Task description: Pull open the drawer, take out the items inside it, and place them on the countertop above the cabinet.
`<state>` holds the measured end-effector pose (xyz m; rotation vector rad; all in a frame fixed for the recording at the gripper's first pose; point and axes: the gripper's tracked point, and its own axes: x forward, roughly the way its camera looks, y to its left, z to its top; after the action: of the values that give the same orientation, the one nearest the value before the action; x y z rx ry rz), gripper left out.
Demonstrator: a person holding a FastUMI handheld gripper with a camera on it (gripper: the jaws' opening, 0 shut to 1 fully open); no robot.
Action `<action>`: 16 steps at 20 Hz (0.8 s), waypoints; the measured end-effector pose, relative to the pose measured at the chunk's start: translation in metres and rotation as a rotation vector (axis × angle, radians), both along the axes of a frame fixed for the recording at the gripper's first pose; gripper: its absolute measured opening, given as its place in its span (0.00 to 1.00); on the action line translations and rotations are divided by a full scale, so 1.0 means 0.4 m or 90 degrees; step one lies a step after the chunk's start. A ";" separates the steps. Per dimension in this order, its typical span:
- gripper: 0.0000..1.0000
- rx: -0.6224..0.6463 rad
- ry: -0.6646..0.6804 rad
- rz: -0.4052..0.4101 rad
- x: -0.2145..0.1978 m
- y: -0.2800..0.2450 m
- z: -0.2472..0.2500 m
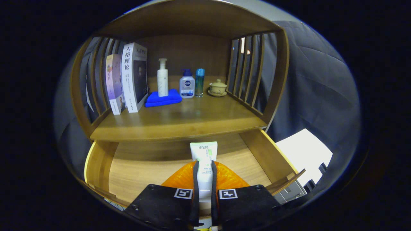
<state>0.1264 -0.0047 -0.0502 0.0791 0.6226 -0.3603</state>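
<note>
While the drawer [263,154] stands pulled open beneath a wooden cabinet [179,19], the hand-held gripper [204,166] clamps a white tube [203,152] between its two fingers [195,179], which press on the tube's sides from left and right. The tube stands upright above the drawer's wooden floor, its flat crimped end uppermost and reaching just short of the front edge of the countertop [179,123]. Apart from the tube, the visible part of the drawer's floor appears bare, though the gripper body hides the near portion. On the countertop above, two books [126,80] stand upright against the slatted left side. Beside them a folded blue cloth [163,98] lies flat with a white pump bottle [162,78] standing on it. A squat white bottle with a blue cap [187,85] stands just right of the cloth, a slim blue-green bottle [199,81] close beside that, and a small lidded cup on a saucer [218,87] sits near the slatted right side. Grey cloth [318,83] hangs to the right of the cabinet, with a white sheet [305,150] lying below it beyond the drawer's right wall.
</note>
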 end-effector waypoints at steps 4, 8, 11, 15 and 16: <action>0.16 0.001 -0.038 -0.016 0.011 -0.024 0.068; 0.16 0.012 -0.057 -0.013 0.080 -0.040 0.090; 0.16 0.023 -0.065 0.002 0.160 -0.045 0.090; 0.16 0.035 -0.074 0.032 0.263 -0.045 0.083; 0.16 0.039 -0.072 0.040 0.286 -0.042 0.081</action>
<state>0.2407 -0.0217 -0.0179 0.1367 0.5233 -0.2735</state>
